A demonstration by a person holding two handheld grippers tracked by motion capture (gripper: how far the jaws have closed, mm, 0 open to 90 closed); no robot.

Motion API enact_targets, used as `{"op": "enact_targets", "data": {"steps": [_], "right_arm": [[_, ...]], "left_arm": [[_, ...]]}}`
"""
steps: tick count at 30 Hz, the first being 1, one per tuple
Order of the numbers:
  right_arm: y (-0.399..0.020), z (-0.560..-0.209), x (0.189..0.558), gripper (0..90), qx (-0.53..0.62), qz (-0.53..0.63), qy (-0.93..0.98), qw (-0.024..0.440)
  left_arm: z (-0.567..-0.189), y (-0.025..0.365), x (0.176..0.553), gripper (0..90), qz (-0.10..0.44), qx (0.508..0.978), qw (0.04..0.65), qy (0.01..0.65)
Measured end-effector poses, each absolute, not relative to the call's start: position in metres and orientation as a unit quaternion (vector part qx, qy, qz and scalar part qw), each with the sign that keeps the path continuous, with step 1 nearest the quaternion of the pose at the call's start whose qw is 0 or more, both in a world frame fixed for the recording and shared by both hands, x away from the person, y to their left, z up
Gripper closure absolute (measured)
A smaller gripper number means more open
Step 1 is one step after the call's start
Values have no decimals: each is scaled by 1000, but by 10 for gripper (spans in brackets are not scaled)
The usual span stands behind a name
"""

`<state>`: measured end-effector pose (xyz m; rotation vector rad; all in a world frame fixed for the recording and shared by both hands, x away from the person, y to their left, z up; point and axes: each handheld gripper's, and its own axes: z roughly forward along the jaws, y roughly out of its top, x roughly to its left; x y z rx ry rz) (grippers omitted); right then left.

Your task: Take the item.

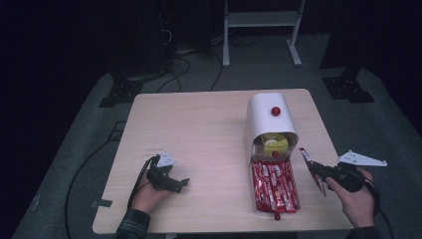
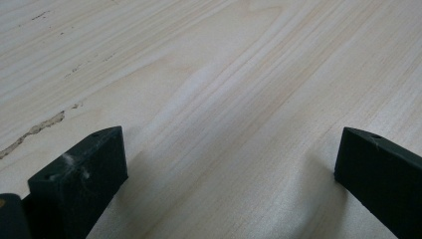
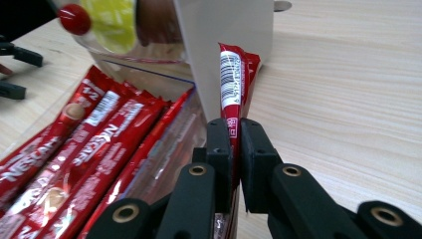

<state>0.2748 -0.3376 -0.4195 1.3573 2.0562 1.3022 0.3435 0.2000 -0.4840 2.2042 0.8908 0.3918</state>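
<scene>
The right hand-held gripper [image 3: 235, 130] clamps one red Nescafé stick sachet [image 3: 230, 82] upright just beside the white dispenser [image 1: 263, 115], whose clear tray [image 3: 169, 149] holds more sachets [image 1: 274, 185], while the left hand-held gripper [image 2: 229, 164] rests with jaws apart on the wooden surface [image 1: 199, 129]

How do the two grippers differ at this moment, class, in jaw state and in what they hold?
The left gripper has its jaws wide apart with nothing between them; the right gripper is clamped on a red sachet. The left sits low over bare table; the right is beside the white dispenser. Both are hand-held with black jaws.
</scene>
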Motion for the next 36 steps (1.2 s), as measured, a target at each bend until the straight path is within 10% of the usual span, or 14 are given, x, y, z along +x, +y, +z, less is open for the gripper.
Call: {"op": "enact_targets", "data": {"steps": [36], "right_arm": [[-314, -460, 310, 830, 488, 393, 762, 163]], "left_arm": [[-484, 200, 344, 0, 153, 855, 358, 344]]}}
